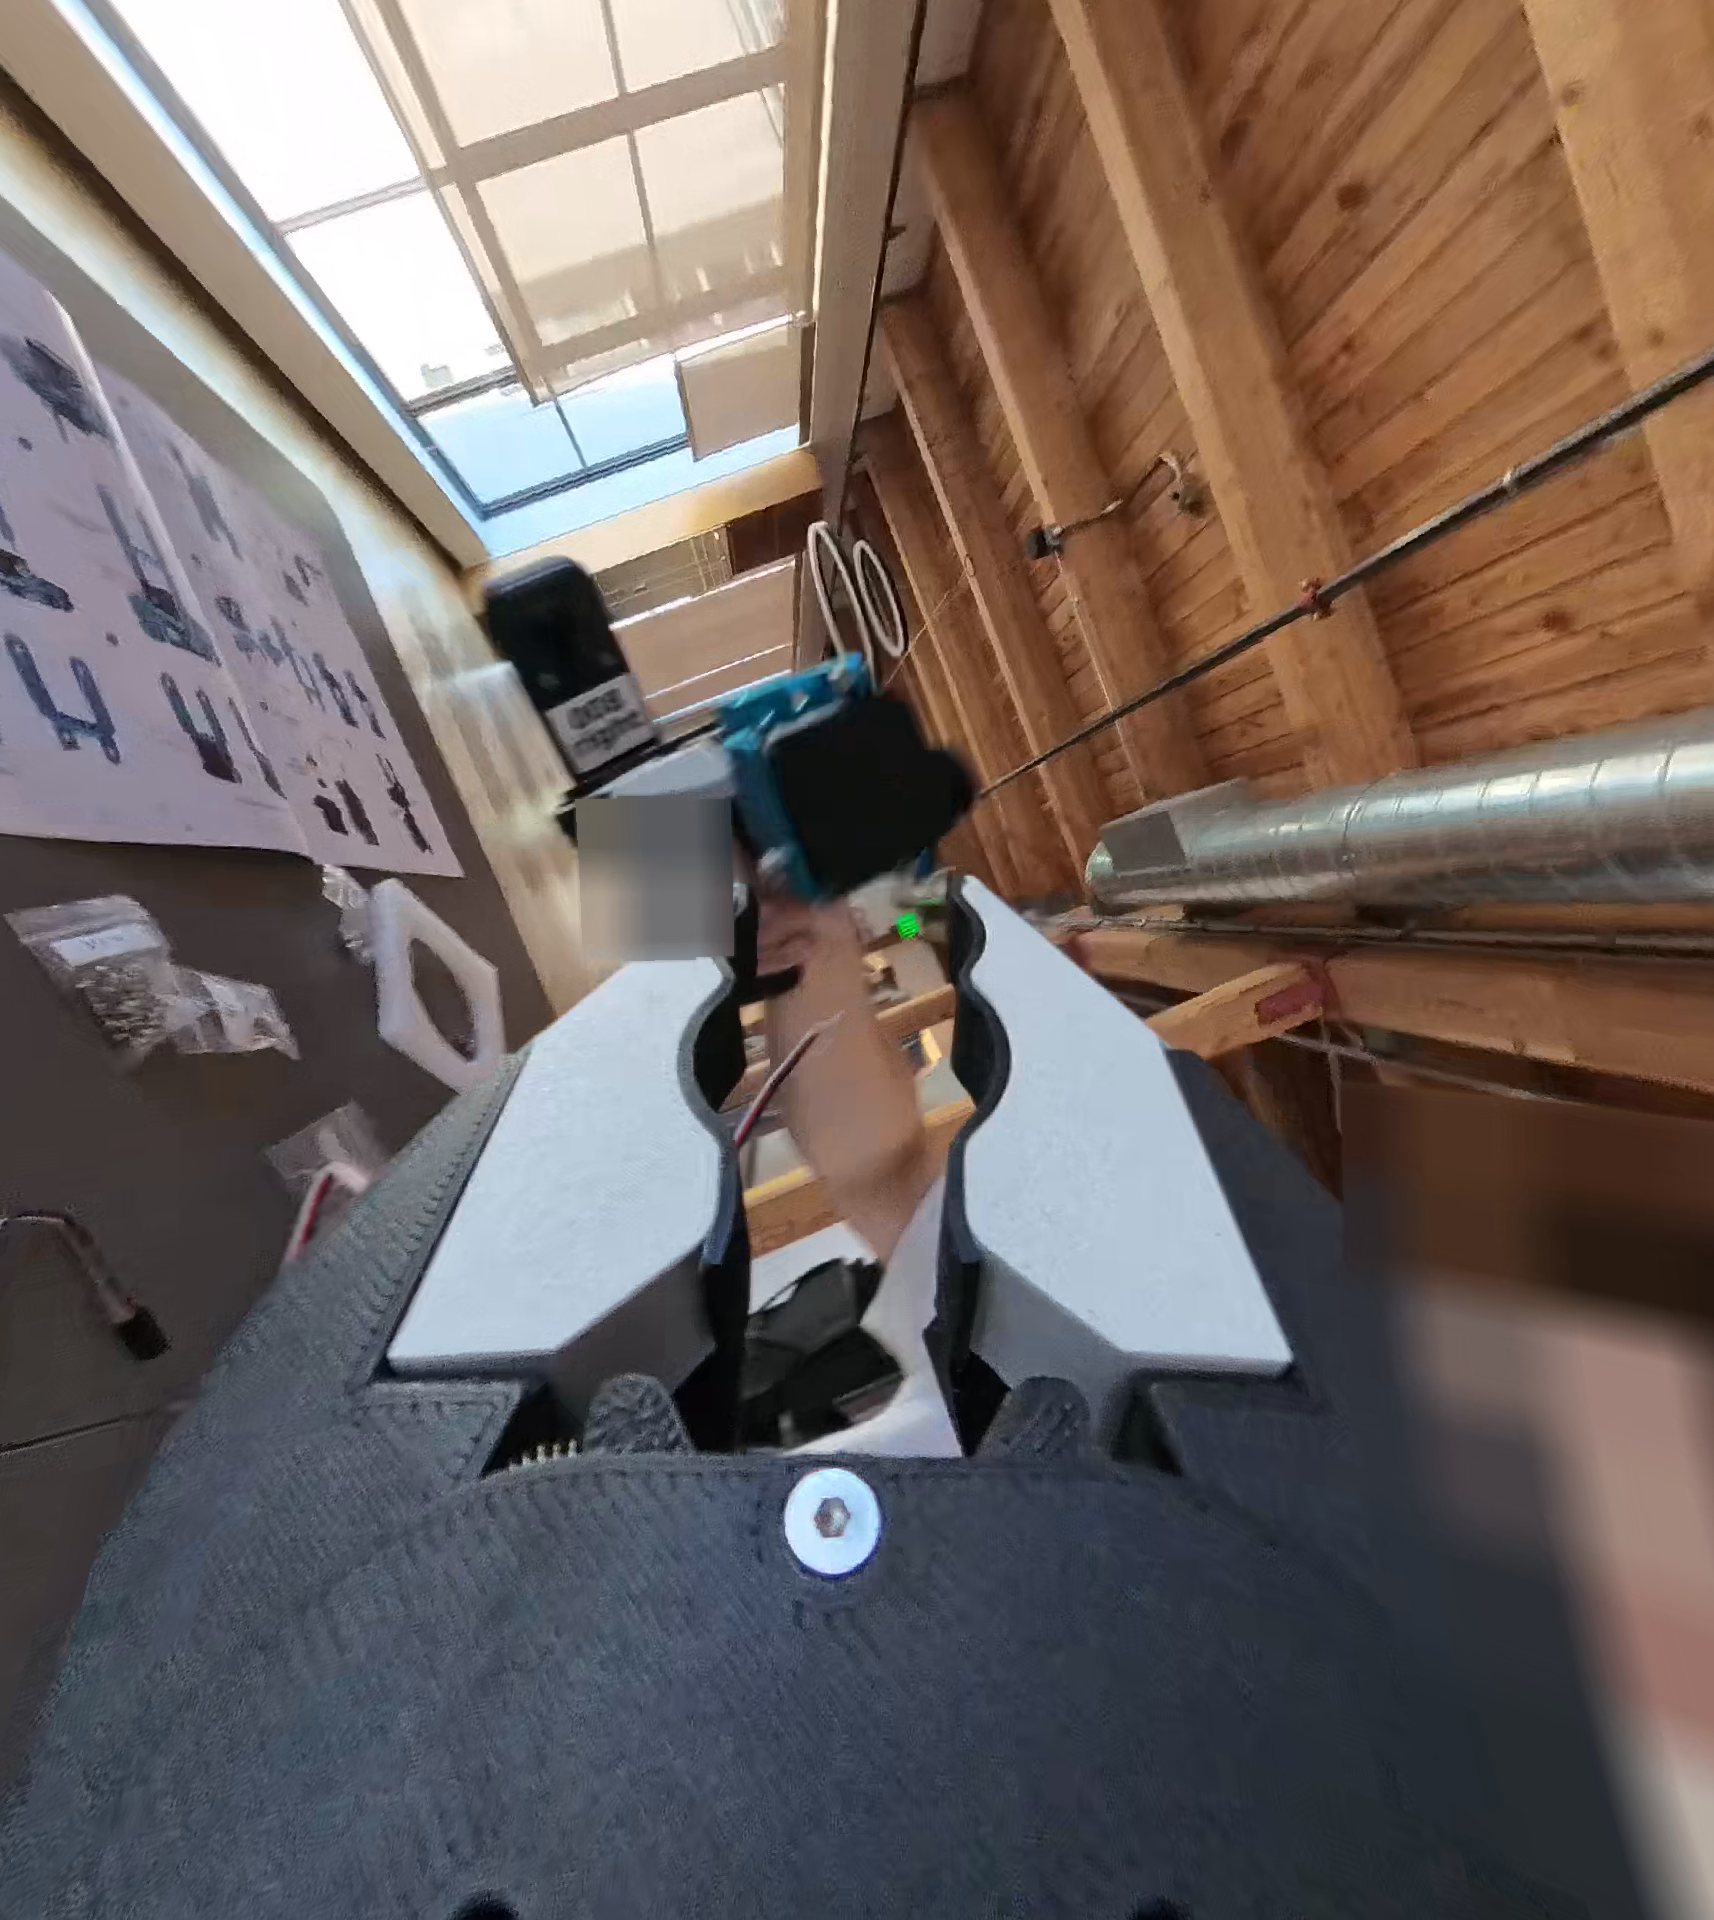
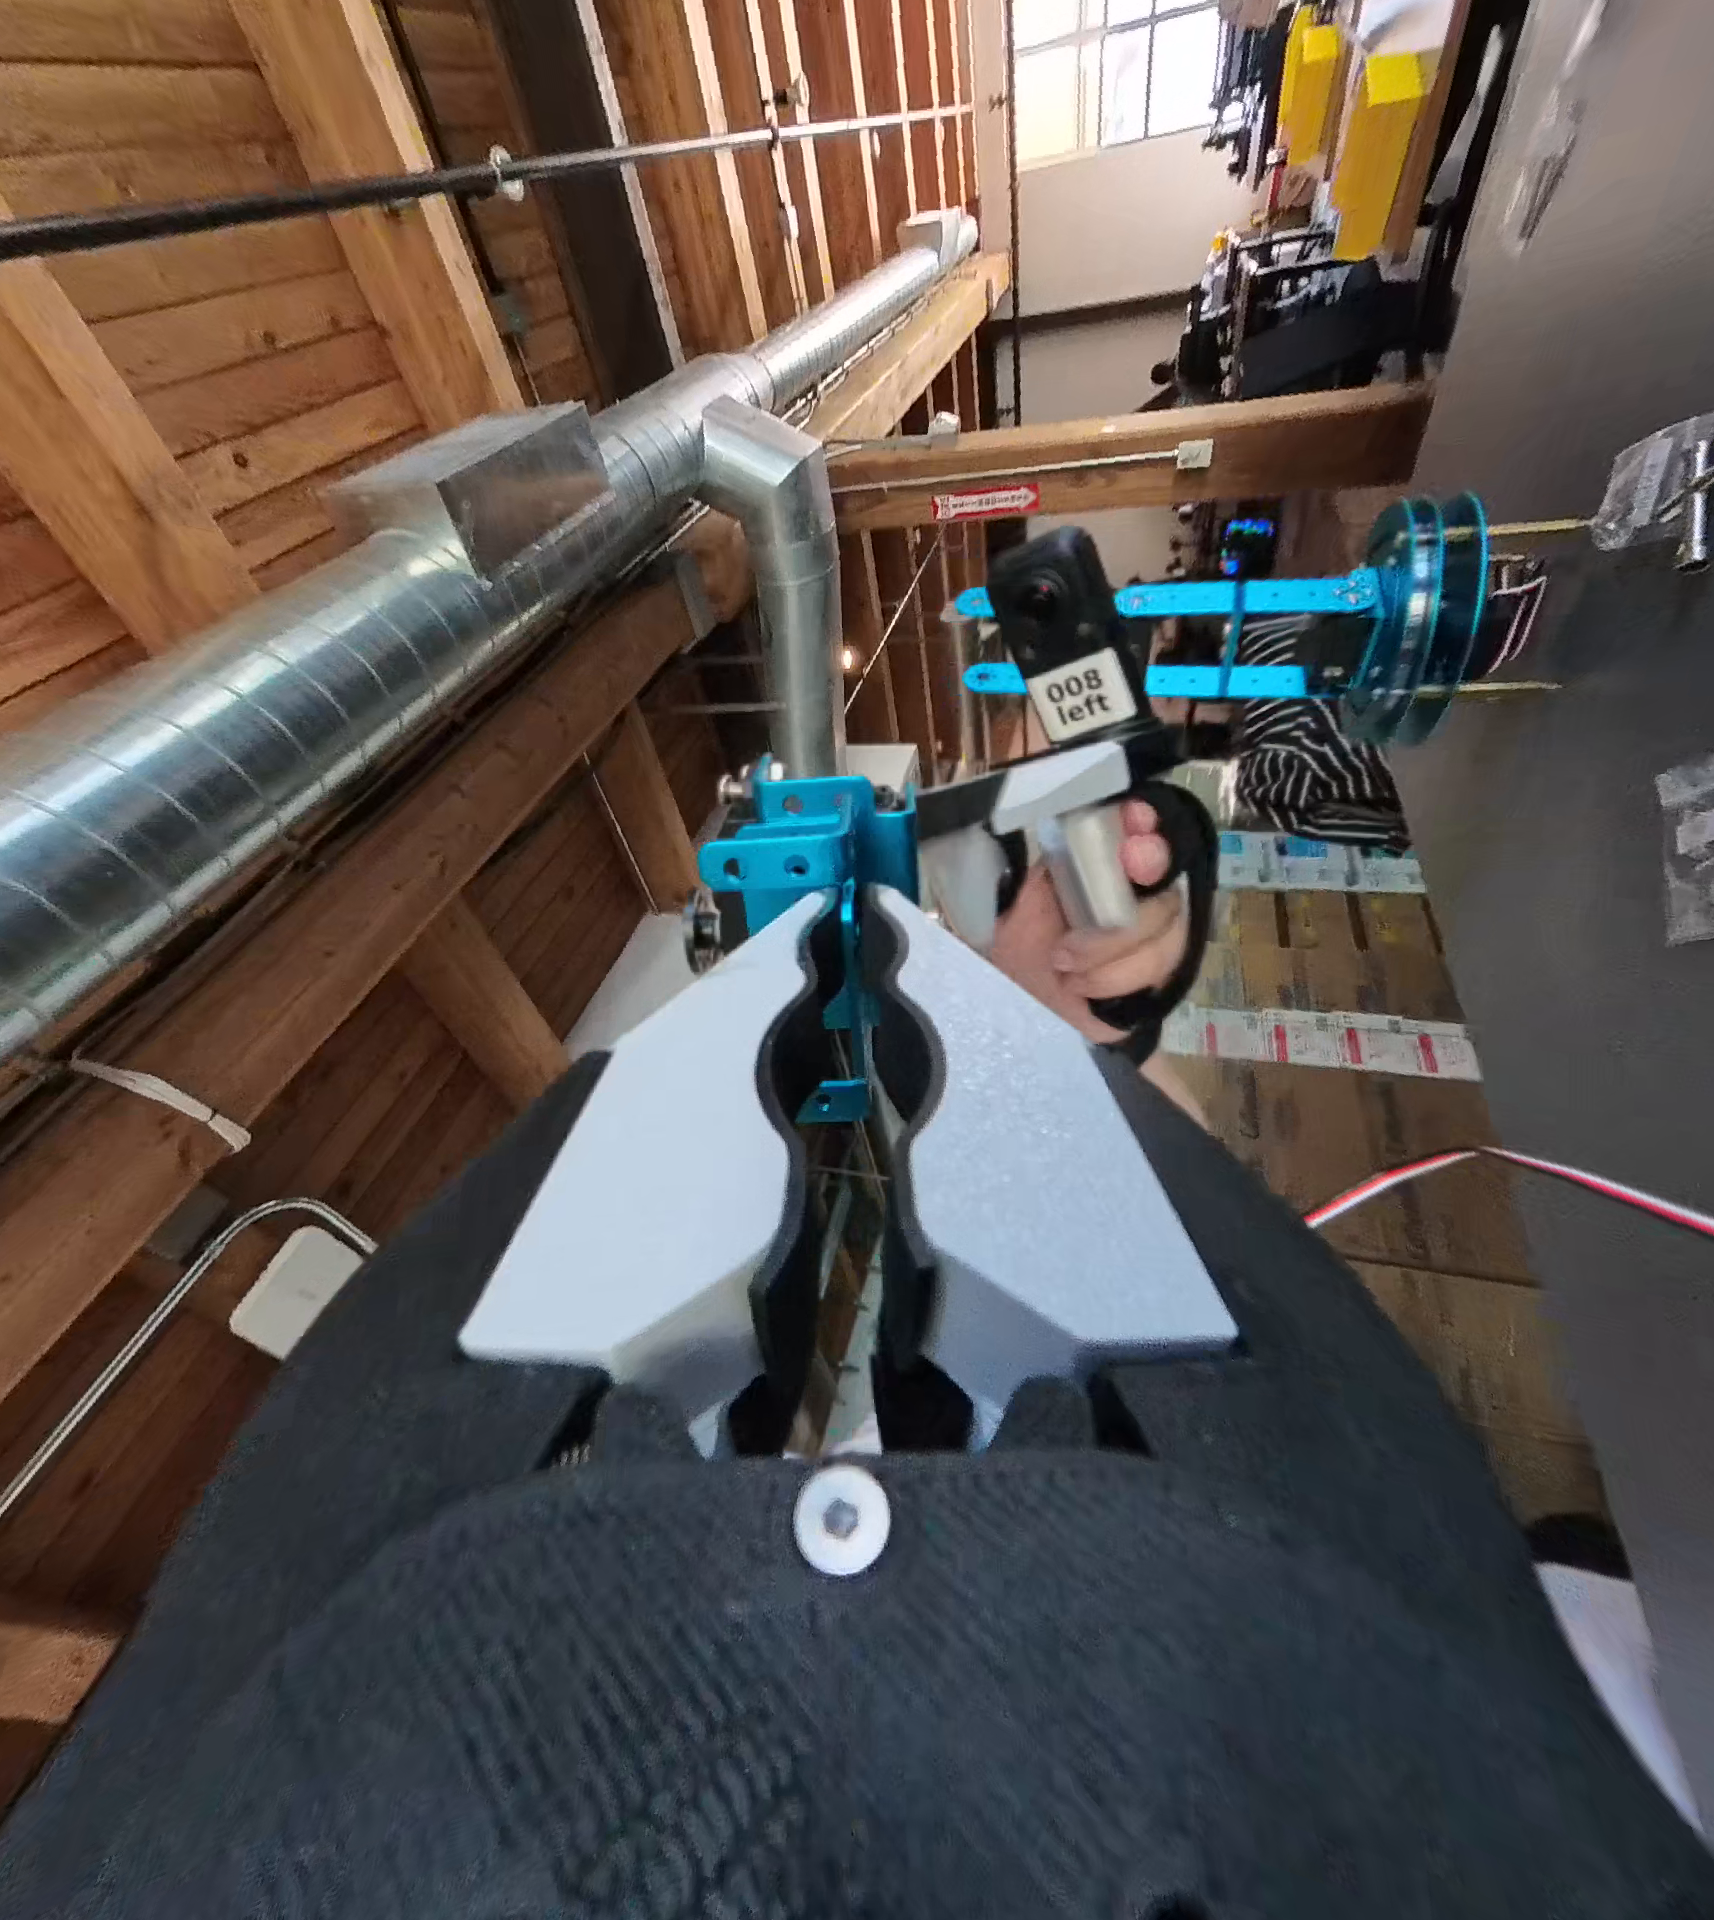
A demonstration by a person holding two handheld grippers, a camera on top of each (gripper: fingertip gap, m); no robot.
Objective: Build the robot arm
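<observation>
My right gripper [image 2: 851,904] is shut on the thin plate of a blue metal bracket assembly [image 2: 801,842], which sticks out past its tips in the air. The same assembly, with a black block on it [image 1: 863,790], shows in the left wrist view just beyond my left gripper [image 1: 842,935]. That gripper is open and empty; only a person's forearm [image 1: 853,1091] lies behind the gap. In the right wrist view the left gripper [image 2: 946,842] sits just right of the bracket, held by a hand [image 2: 1123,935].
A blue arm frame on a round base [image 2: 1424,623] stands on the grey table [image 2: 1611,935] among small bags of parts [image 2: 1710,842]. Printed sheets [image 1: 53,582], a white hexagonal foam ring [image 1: 437,977], more bags [image 1: 105,956] and a cable [image 1: 22,1320] lie there too. The left gripper's tips are roughly 8 cm from the right gripper's.
</observation>
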